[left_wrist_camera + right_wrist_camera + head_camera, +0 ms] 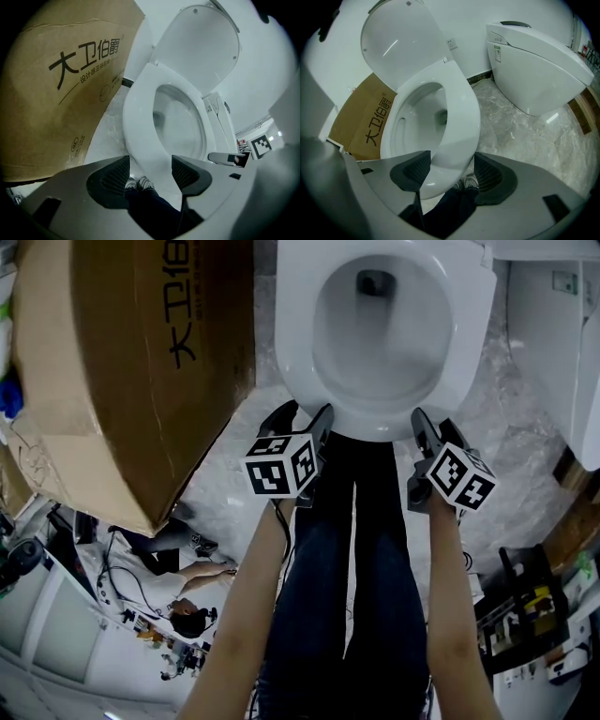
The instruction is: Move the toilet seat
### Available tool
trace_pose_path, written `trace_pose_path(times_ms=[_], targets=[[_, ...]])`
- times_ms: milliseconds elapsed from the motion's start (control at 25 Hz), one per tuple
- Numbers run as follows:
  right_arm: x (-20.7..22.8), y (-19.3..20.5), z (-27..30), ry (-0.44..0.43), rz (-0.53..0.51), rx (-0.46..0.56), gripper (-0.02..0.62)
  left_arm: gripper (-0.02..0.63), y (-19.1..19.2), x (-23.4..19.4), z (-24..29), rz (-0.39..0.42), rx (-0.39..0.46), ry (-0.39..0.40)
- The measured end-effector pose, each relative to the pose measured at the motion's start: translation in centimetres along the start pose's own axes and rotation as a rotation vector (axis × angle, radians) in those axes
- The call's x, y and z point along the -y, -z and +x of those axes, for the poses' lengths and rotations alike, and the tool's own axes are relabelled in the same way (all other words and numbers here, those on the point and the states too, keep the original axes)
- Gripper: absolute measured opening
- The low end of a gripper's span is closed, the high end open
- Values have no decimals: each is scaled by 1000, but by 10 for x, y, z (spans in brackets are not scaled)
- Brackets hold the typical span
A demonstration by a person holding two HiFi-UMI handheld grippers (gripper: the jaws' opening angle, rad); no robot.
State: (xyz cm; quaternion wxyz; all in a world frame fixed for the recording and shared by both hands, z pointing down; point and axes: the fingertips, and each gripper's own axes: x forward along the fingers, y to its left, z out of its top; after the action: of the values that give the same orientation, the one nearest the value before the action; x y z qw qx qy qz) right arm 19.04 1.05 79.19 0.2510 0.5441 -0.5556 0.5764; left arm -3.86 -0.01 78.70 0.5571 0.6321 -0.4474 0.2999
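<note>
Now, both tongs stand wide open, gripping nothing: your left gripper (300,416) and right gripper (436,432) hover at the front rim of the toilet seat (292,334), which lies flat on the bowl with the lid (201,51) upright behind. Expect stiff, glossy plastic, probably slippery and fairly light, swinging on a rear hinge; pinch the front lip on either side. A cardboard box (122,362) crowds the left and another toilet (534,65) stands at the right, but the upward arc looks free.
</note>
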Motion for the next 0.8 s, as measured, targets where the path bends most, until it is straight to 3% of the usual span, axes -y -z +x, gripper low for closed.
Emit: trace_pose_path(times_ms=[560,800], targets=[[-1,-9,-1,15,43,28,288,276,3,4,4,20,-17,4],[1,1,-2,-25,41,-10,284,275,8,7,-2,81,-40,11]])
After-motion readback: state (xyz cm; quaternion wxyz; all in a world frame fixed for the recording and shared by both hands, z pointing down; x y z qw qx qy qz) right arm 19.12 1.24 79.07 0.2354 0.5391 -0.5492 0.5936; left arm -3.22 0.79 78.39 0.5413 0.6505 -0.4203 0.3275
